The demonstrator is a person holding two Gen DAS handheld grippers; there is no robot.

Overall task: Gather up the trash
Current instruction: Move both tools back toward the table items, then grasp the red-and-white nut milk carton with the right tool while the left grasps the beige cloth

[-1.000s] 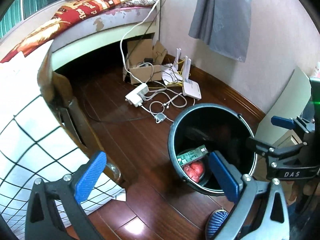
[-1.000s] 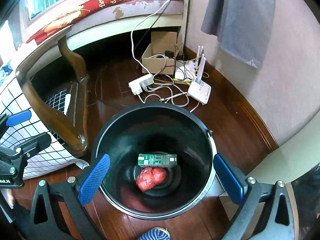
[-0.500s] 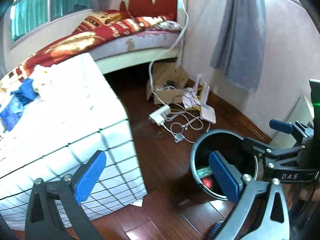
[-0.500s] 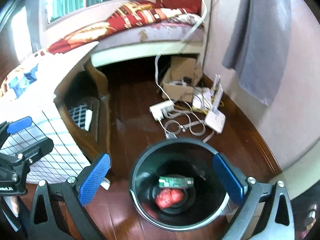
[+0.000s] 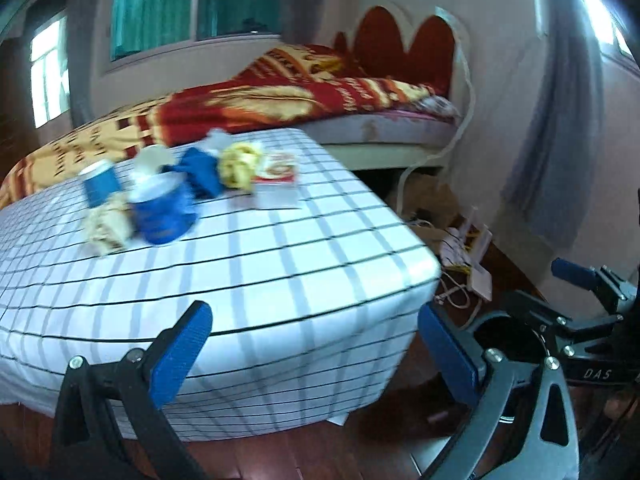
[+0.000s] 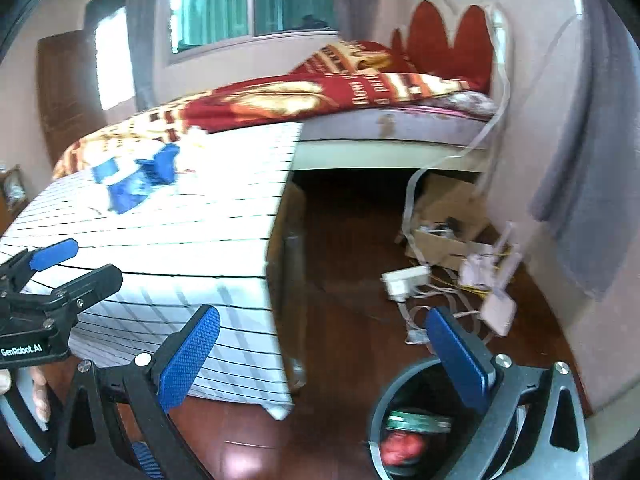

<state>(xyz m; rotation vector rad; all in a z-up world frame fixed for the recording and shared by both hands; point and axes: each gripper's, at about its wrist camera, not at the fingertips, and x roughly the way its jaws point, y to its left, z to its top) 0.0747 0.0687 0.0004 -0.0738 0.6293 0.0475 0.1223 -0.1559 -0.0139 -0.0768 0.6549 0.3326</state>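
The right tool (image 6: 316, 352) hangs wide apart and empty over the dark wooden floor (image 6: 348, 264). Beneath its right pad sits the round black plastic bin (image 6: 378, 436), holding a green flat packet (image 6: 416, 420) and a red crumpled wad (image 6: 400, 446). To the left stands the worktop under a white checked cloth (image 6: 180, 240) — blurred blue and white litter (image 6: 132, 184) lies on its far part. The left tool (image 6: 56, 264) shows at the left edge.

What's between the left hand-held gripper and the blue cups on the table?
In the left wrist view, only bare checked tablecloth lies between the left hand-held gripper and the blue cups.
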